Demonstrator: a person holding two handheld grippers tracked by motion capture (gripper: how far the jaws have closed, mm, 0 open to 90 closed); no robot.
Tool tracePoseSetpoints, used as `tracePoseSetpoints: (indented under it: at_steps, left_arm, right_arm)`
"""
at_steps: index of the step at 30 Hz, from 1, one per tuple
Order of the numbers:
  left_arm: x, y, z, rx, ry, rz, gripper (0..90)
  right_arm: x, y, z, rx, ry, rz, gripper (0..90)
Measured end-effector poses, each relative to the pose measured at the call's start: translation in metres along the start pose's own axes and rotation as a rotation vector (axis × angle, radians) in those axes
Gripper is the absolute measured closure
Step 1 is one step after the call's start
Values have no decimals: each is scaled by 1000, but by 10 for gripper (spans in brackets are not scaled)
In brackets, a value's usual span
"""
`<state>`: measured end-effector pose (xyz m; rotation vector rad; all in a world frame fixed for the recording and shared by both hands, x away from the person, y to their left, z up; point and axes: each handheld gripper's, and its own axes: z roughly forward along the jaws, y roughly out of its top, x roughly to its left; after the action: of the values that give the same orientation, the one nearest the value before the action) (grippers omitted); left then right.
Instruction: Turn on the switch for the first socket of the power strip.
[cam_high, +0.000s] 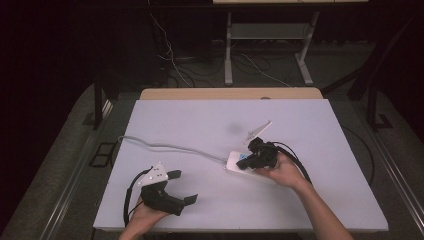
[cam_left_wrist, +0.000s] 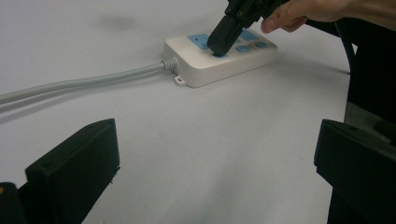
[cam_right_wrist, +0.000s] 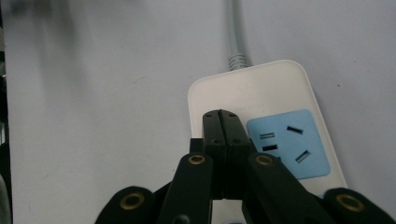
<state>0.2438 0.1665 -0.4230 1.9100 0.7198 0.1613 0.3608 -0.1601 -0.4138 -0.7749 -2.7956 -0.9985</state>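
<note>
High view: my right tool (cam_high: 248, 161) over power strip (cam_high: 235, 164) at bench (cam_high: 210, 120) centre, jaws closed together, holding nothing, tips pressed down on strip's top near cable end. Right gripper view: closed tips just beside blue socket (cam_right_wrist: 288, 143), grey cable (cam_right_wrist: 234, 32) leaving strip's far end. My left tool (cam_high: 182, 187) near bench front-left, well apart from strip, jaws spread wide, empty. Left gripper view: strip ahead, past jaws.

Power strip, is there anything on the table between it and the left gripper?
Nothing visible. Bare white table lies between the open left gripper and the power strip. The right gripper, shut, presses on the strip's top.
</note>
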Motion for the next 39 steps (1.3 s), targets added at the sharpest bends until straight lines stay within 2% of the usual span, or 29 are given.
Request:
tracePoseSetpoints:
  at_steps: [1, 3, 10, 13, 16, 17, 19, 26, 34, 39]
  left_arm:
    - [0, 0, 0, 0, -1, -1, 0]
    - [-1, 0, 1, 2, -2, 2, 0]
    - [0, 0, 0, 0, -1, -1, 0]
    - [0, -1, 0, 0, -1, -3, 0]
    - [0, -1, 0, 4, -2, 1, 0]
    - [0, -1, 0, 5, -2, 2, 0]
    - [1, -1, 1, 6, -2, 2, 0]
    - [2, -1, 2, 11, 1, -6, 0]
    - [3, -1, 2, 9, -1, -6, 0]
    - [3, -1, 1, 8, 0, -6, 0]
  right_arm:
    - [2, 2, 1, 17, 5, -12, 900]
    - [4, 5, 3, 31, -18, -32, 900]
    - [2, 3, 3, 17, -5, -34, 900]
    - [-1, -5, 3, -29, 8, -13, 900]
    - [-1, -14, 3, -98, 11, -6, 900]
    - [-1, -14, 3, -98, 11, -6, 900]
    - [-2, -19, 3, -135, 14, 5, 900]
    - [-3, -14, 2, -106, 30, 2, 900]
    - [-2, -7, 2, -77, 28, -6, 900]
    - [-1, -3, -1, -79, 26, -11, 900]
